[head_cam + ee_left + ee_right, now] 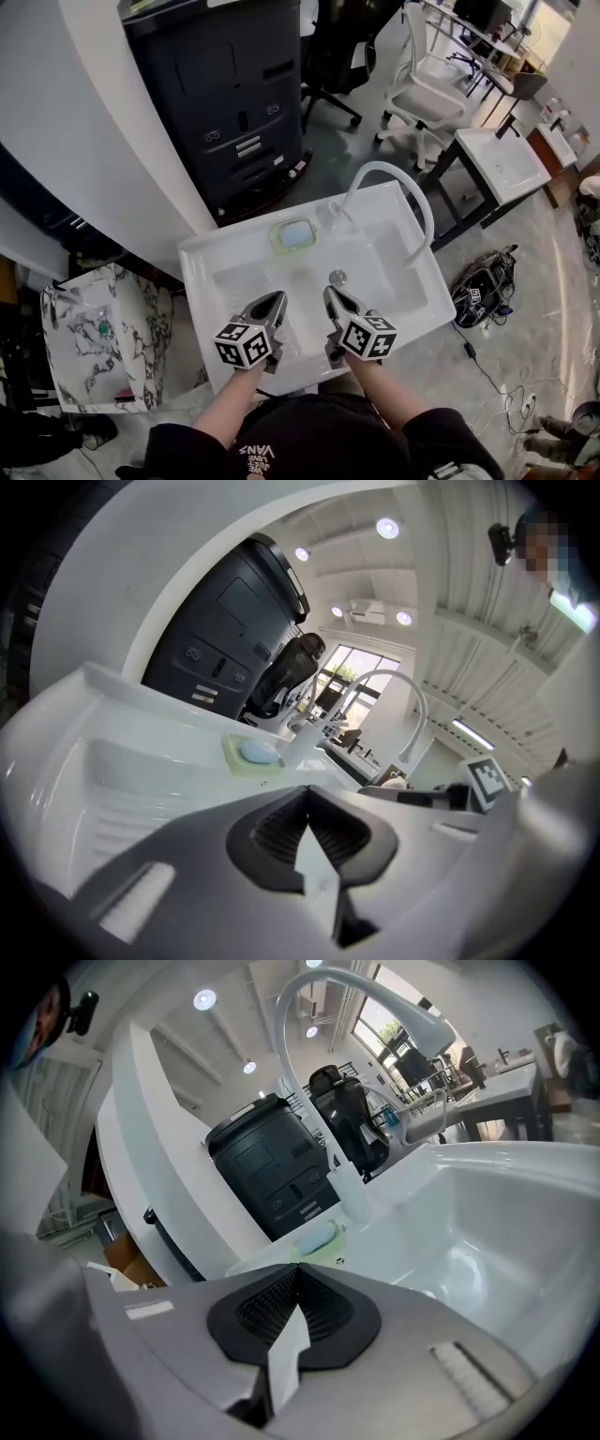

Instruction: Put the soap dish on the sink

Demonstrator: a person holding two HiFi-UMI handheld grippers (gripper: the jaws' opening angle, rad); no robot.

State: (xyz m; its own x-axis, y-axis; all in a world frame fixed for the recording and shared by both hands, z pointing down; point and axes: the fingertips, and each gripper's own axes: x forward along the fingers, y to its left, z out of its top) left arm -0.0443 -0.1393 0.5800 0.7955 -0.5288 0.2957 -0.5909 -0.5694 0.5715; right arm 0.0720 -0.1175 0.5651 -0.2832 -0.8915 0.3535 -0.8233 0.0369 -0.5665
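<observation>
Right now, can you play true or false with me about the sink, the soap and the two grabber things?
1. The soap dish sits on the back ledge of the sink. True.
2. The left gripper holds the soap dish. False: its fingers are shut on nothing, near the sink's front.
3. A pale blue soap lies in the dish. True.
4. The faucet is black. False: it is white.
5. The right gripper has its fingers shut. True.
</observation>
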